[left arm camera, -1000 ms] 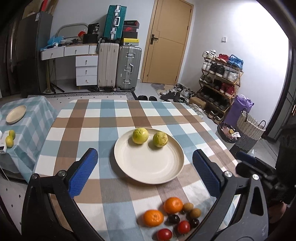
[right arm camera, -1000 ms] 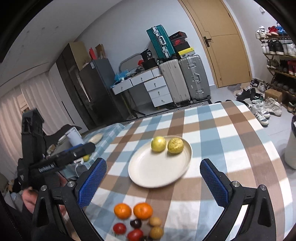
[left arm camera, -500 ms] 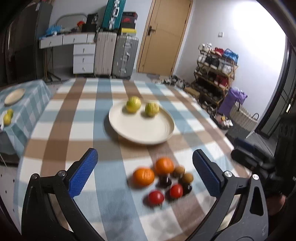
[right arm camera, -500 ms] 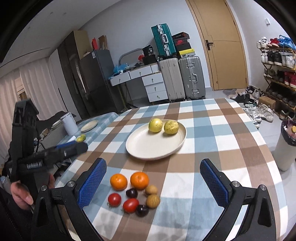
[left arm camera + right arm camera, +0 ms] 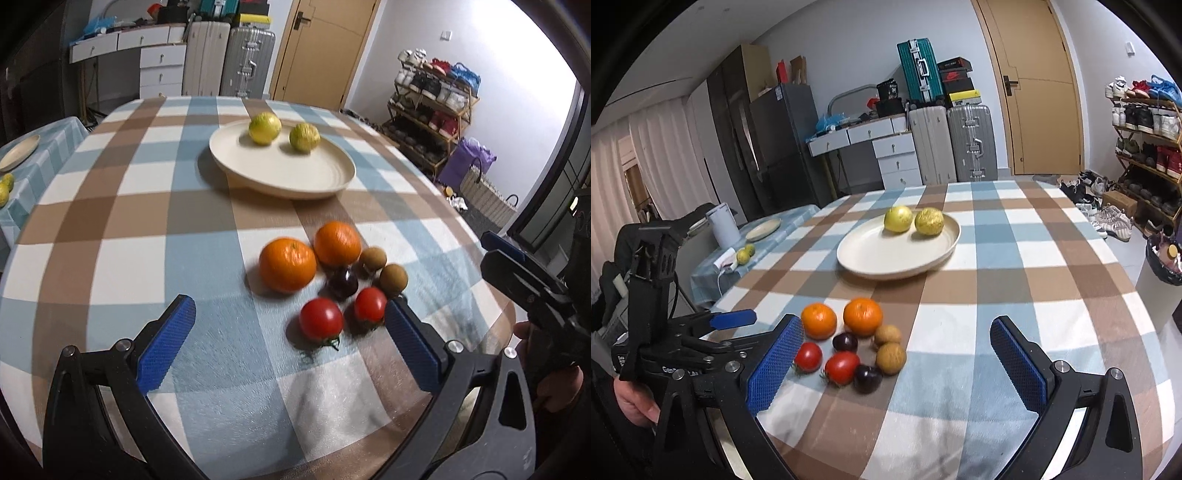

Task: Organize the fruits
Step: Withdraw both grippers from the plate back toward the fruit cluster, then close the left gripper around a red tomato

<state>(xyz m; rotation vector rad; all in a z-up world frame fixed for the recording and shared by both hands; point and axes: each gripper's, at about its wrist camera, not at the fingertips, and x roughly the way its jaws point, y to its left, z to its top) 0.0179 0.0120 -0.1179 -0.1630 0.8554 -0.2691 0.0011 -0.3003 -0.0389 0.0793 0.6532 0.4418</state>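
A cream plate (image 5: 284, 173) (image 5: 897, 251) holds two yellow-green fruits (image 5: 265, 127) (image 5: 898, 219) on the checked tablecloth. Nearer to me lies a cluster: two oranges (image 5: 287, 264) (image 5: 863, 316), two red tomatoes (image 5: 321, 324) (image 5: 842, 367), dark plums (image 5: 343, 283) (image 5: 867, 377) and two brown kiwis (image 5: 393, 279) (image 5: 891, 357). My left gripper (image 5: 288, 343) is open and empty just in front of the tomatoes. My right gripper (image 5: 897, 365) is open and empty, its jaws on either side of the cluster's near edge.
A side table at the left carries a small plate (image 5: 763, 229), two green fruits (image 5: 743, 254) and a white jug (image 5: 723, 225). Suitcases (image 5: 967, 144), drawers and a door stand behind. A shoe rack (image 5: 432, 107) and a basket (image 5: 480, 188) are at the right.
Both grippers have lowered and drawn closer to the fruit cluster, which now sits larger between the jaws. The plate has slid further up in both views. Both stay open.
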